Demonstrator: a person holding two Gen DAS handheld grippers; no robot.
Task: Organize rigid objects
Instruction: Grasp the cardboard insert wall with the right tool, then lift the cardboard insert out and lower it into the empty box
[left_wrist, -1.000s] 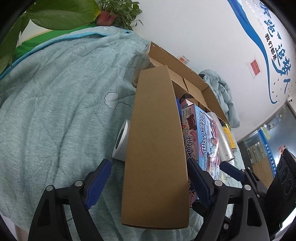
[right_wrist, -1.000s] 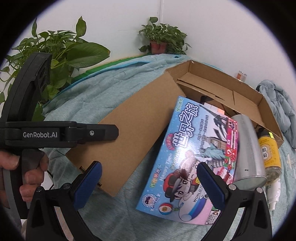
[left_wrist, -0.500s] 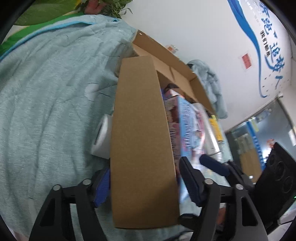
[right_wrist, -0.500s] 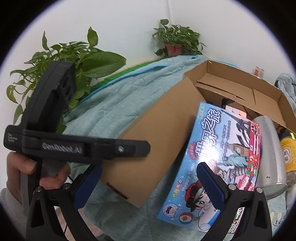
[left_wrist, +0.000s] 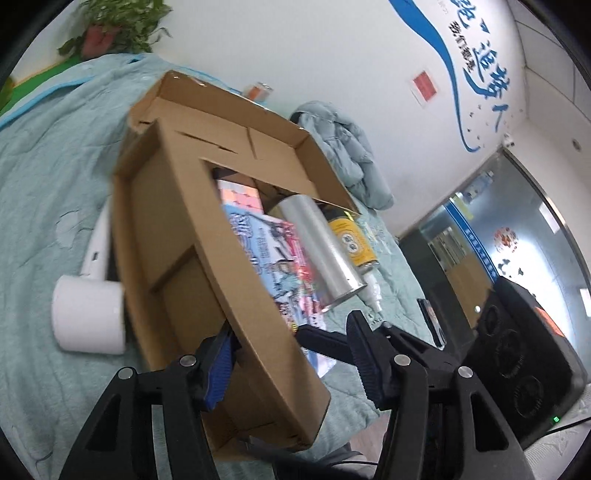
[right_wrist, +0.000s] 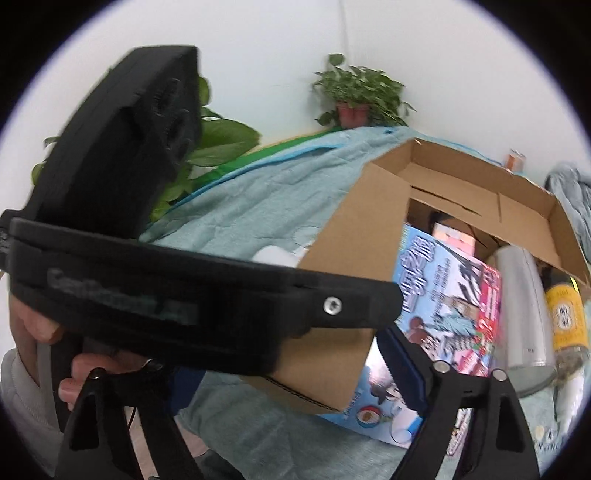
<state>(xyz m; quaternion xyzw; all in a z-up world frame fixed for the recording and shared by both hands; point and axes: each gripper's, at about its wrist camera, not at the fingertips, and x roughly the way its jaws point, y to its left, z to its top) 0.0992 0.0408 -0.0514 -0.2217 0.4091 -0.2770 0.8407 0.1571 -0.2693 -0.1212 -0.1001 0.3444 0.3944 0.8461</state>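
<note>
Since the earlier frame the long near flap (left_wrist: 236, 266) of the brown corrugated cardboard box (left_wrist: 229, 122) has risen from lying flat over the bedding to standing on edge, and the box's inside now shows.

Furthest left in the left wrist view, a white plastic cylinder with a handle (left_wrist: 90, 317) lies on the pale green quilt (left_wrist: 44, 177), just beside the box's left wall. Next comes the flap, straddled by the left gripper (left_wrist: 291, 354): its jaws are closing, the left blue pad (left_wrist: 220, 365) looks to be against the flap's inner face, while the right finger stands clear of the board, so no firm pinch yet. Right of the flap lie a colourful printed flat carton (left_wrist: 273, 254), a shiny silver metal cylinder (left_wrist: 325, 247) and a yellow-labelled bottle (left_wrist: 351, 236), spilling out of the box's near right side.

In the right wrist view the right gripper (right_wrist: 291, 365) is also closing around the flap's near corner; its left finger is hidden behind the other tool, so contact cannot be told.

Judging by look, the flap is light, stiff across its flutes yet easily creased. Best held close to the free edge, pads flat on both faces. The silver cylinder is probably slick and apt to roll; the carton should take a grip along one long edge.
</note>
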